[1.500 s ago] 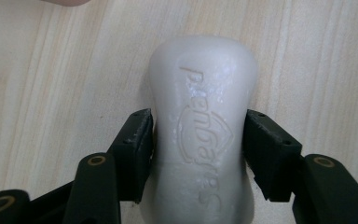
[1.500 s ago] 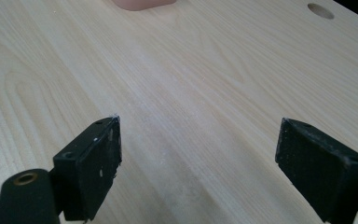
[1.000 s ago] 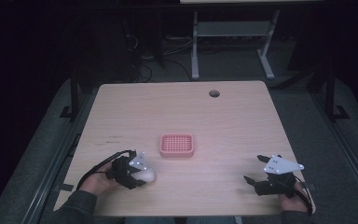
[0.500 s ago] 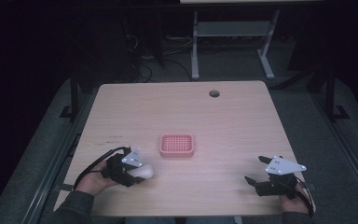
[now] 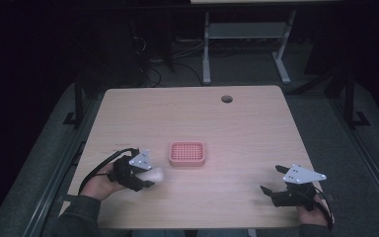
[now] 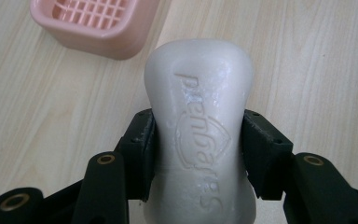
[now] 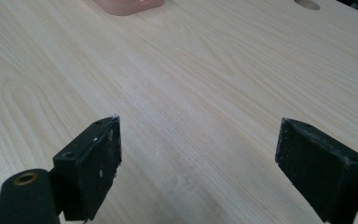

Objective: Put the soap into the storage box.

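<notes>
The left claw (image 5: 150,175) is clamped on a white soap (image 6: 200,126), its pads (image 6: 142,154) pressing the bar's two long sides at about mid-length; in the left claw view the bar juts forward past the jaws, embossed face up, and it hangs over the worktop (image 5: 237,128) just short of the pink dish (image 5: 187,153); the dish has a grid floor and sits near the middle of the worktop, slightly left.

The soap looks hard and solid, a compact block with some weight for its size but nothing the claw should strain at; its surface looks waxy and smooth, with rounded edges, so I judge it slippery, likely to squirt out forward if squeezed near a tapering end; it is not fragile, though a hard pinch could dent it. The hold it has now, across the narrower waist with flat pads on the side walls, seems the right one; a grip on the curved ends would be worse.

The right claw (image 5: 279,180) rests at the near right of the worktop with its jaws wide apart and nothing between them; bare wood shows in the gap.

Against the earlier high view, the left claw with the soap sits a little higher off the wood and has turned slightly towards the dish; the dish has not shifted; the right claw is where it was.
</notes>
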A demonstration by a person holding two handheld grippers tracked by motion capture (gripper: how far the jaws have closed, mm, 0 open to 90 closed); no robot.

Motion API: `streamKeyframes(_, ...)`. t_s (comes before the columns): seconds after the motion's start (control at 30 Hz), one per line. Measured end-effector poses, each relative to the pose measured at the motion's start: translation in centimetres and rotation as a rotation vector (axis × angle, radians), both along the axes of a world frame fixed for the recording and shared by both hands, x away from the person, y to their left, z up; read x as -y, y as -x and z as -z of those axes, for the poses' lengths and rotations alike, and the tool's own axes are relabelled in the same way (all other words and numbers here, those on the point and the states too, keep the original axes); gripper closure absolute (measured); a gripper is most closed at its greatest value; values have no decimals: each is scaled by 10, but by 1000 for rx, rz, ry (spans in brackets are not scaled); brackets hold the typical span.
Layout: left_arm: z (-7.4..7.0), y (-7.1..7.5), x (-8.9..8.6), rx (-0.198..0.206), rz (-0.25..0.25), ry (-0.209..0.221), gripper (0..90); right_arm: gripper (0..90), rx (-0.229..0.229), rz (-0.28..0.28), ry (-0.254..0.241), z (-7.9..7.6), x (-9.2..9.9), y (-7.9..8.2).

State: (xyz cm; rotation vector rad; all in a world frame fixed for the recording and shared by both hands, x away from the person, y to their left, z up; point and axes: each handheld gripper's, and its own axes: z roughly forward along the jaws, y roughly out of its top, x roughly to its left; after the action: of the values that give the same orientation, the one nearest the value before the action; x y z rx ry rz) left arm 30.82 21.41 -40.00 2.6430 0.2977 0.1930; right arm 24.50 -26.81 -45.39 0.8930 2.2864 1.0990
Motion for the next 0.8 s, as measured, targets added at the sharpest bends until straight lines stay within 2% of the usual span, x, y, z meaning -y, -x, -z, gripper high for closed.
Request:
streamKeyframes(0.53, -15, -19, 21, -5, 29, -33, 495, 136, 13, -14, 3, 0, 1, -2)
streamKeyframes(0.8, -22, -27, 29, 3, 32, -34, 495, 136, 18, -18, 2, 0, 2, -3)
